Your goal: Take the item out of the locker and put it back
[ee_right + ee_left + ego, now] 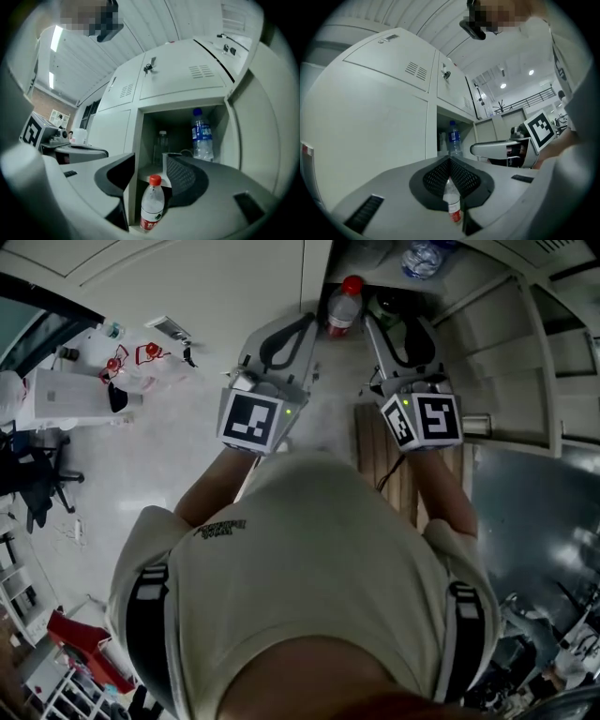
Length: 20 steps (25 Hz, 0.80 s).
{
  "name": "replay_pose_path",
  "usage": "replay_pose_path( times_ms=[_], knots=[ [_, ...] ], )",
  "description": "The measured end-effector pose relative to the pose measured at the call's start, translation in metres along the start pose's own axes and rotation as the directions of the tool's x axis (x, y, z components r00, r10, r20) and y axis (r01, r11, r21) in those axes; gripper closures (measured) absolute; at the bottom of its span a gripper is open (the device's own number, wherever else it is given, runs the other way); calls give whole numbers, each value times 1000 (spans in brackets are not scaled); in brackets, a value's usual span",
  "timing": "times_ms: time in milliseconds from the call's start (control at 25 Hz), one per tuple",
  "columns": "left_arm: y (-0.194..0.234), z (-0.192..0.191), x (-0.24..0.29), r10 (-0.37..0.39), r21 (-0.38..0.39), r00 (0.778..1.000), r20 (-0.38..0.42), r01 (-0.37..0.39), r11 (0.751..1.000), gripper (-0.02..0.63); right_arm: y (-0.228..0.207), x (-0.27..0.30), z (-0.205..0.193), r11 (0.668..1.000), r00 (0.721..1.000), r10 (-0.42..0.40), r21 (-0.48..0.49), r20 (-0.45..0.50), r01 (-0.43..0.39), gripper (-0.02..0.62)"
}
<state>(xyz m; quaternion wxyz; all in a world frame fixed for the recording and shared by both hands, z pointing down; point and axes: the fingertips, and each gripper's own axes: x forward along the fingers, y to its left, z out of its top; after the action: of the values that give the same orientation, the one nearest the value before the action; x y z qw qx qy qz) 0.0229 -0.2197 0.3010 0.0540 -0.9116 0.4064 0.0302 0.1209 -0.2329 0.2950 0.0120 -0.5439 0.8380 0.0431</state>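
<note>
The right hand-held gripper (150, 159) gapes around the red-capped bottle (152, 206), the left hand-held gripper (450, 161) closed tip to tip; an off-centre squeeze could topple the bottle.

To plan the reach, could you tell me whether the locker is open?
Open: the locker interior shows, blue-capped bottle standing inside.

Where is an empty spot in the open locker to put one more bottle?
The shelf has bare room between the clear bottle at the back left and the blue-capped bottle on the right, and along its front left edge. Below the shelf it is crowded: the red-capped bottle stands between the open jaws of the right gripper.
</note>
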Motion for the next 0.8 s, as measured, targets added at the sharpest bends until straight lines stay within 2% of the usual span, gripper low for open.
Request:
replay_pose_path(
  times_ms=[40,200,280,400,520,800],
  knots=[
    [-2,7,-2,-9,-2,1000,15,9,1000,594,0,-5,6,1000,1000,0,4,9,0,392],
    [-12,27,-10,-39,11,998,48,39,999,594,4,-22,21,998,1000,14,61,19,-16,404],
    [-16,31,-13,-52,24,997,53,50,998,594,9,-28,25,997,999,26,74,21,-27,456],
    [-20,33,-18,-61,28,997,55,59,998,594,17,-37,30,997,999,45,64,24,-46,459],
    [-21,34,-22,-64,18,996,62,63,998,594,24,-44,32,997,998,49,56,31,-51,582],
    [-28,21,-28,-69,21,997,37,68,997,594,41,-50,17,994,996,84,70,-7,-83,590]
  ],
)
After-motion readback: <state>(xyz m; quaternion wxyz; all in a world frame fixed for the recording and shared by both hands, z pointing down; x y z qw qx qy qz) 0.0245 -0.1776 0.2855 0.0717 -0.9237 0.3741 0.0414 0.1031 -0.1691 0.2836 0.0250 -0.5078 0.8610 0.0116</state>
